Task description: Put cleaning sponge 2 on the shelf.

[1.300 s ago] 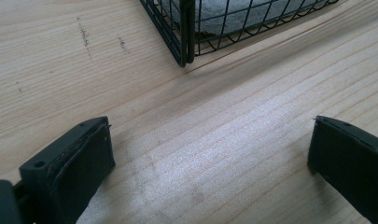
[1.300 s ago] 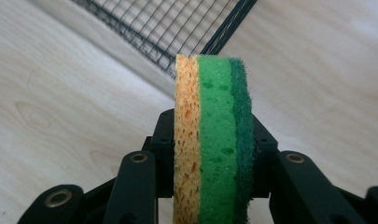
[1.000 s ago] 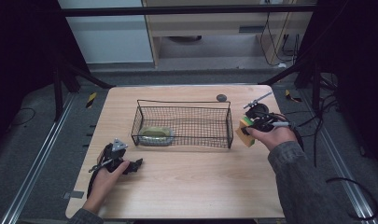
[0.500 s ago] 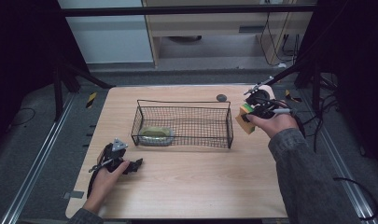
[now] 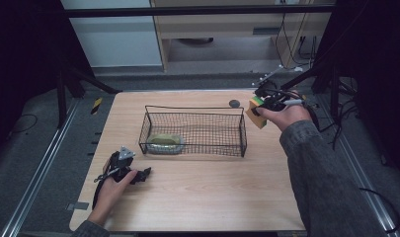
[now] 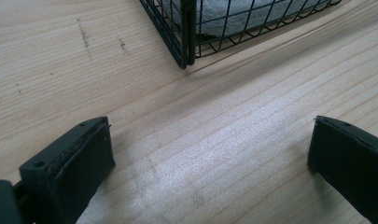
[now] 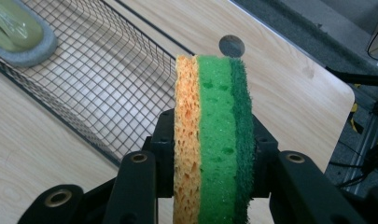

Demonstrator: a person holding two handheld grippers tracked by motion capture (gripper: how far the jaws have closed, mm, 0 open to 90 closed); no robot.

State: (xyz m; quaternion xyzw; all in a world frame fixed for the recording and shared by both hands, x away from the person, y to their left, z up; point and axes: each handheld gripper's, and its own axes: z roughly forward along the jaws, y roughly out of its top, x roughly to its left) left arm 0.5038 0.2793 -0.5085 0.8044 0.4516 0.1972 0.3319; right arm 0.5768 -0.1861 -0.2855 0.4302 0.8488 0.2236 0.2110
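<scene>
— Jaws first: how does the right gripper (image 7: 210, 186) stand?

— Its two black jaws are pressed against the flat faces of a layered sponge (image 7: 213, 140), orange foam on one side, bright green in the middle, a dark green scouring layer on the other. The sponge stands on edge between them and rises above the jaw tips.

— And where is that in the high view?

— The right gripper (image 5: 264, 101) is raised beside the right end of the black wire mesh basket (image 5: 194, 129), near the table's far right corner, with the sponge (image 5: 256, 111) in its grip, just outside the basket wall. A small dark round disc (image 5: 233, 103) lies on the pale wooden table (image 5: 212, 192) just behind the basket, close to the sponge.

— What is in the basket?

— A grey oval pad with a yellow-green top (image 5: 162, 143) lies at its left end. In the right gripper view it shows at the top left, through the mesh.

— The left gripper (image 5: 138, 175)?

— It rests low over the table near the front left, in the person's left hand (image 5: 108, 190), in front of the basket's left corner. Its jaws are spread wide with only bare wood between them; the basket's corner (image 6: 186, 32) stands ahead of them, well apart.
</scene>
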